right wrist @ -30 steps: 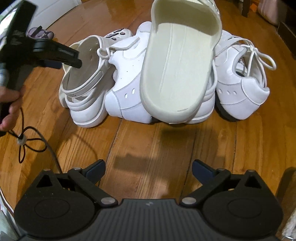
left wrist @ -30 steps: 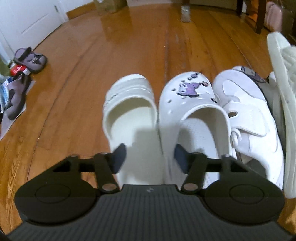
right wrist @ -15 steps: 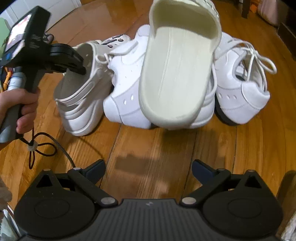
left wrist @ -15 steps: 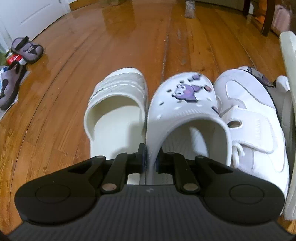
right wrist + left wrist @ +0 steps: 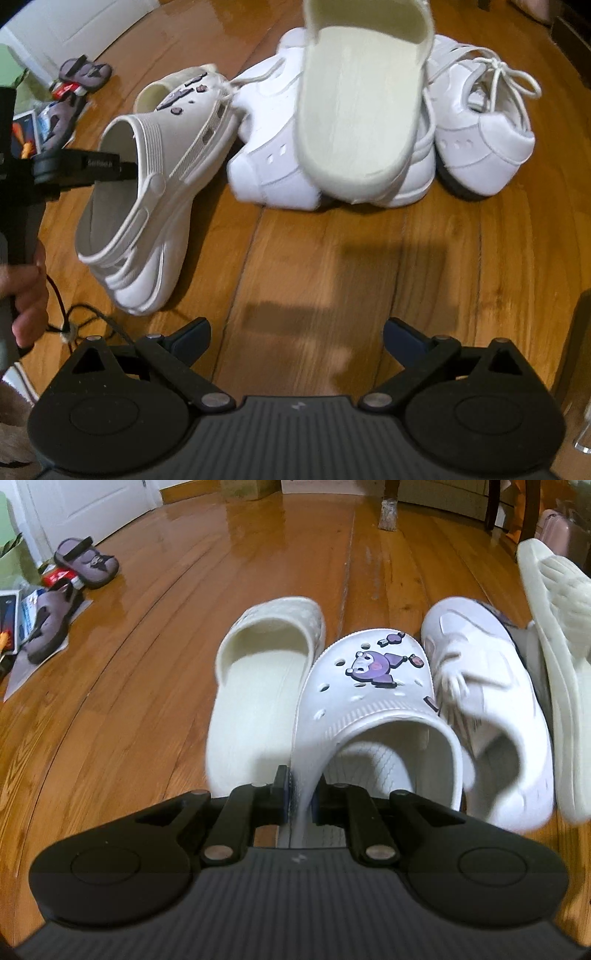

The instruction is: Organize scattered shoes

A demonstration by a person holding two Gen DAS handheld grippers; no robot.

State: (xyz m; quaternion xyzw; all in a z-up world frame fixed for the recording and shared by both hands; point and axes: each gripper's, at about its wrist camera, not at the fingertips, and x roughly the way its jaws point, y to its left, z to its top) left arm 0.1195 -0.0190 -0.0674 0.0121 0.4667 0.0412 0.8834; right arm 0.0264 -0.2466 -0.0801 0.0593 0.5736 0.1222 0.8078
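Left gripper [image 5: 299, 794] clamps white clog [image 5: 373, 709] sidewall; right gripper [image 5: 297, 338] wide, shoes ahead.

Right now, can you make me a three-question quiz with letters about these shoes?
1. Where is the cream slide?
A. Left of the white clog
B. On top of the clog
C. By the door

2. What colour is the cartoon charm on the clog?
A. Green
B. Purple
C. Red

3. What is the left gripper doing?
A. Hanging open
B. Pinching the clog's side wall
C. Holding a lace

Answers:
1 A, the left wrist view shows the slide just left of the clog.
2 B, the charm is purple.
3 B, its fingers squeeze the clog's wall; the right gripper is open and empty.
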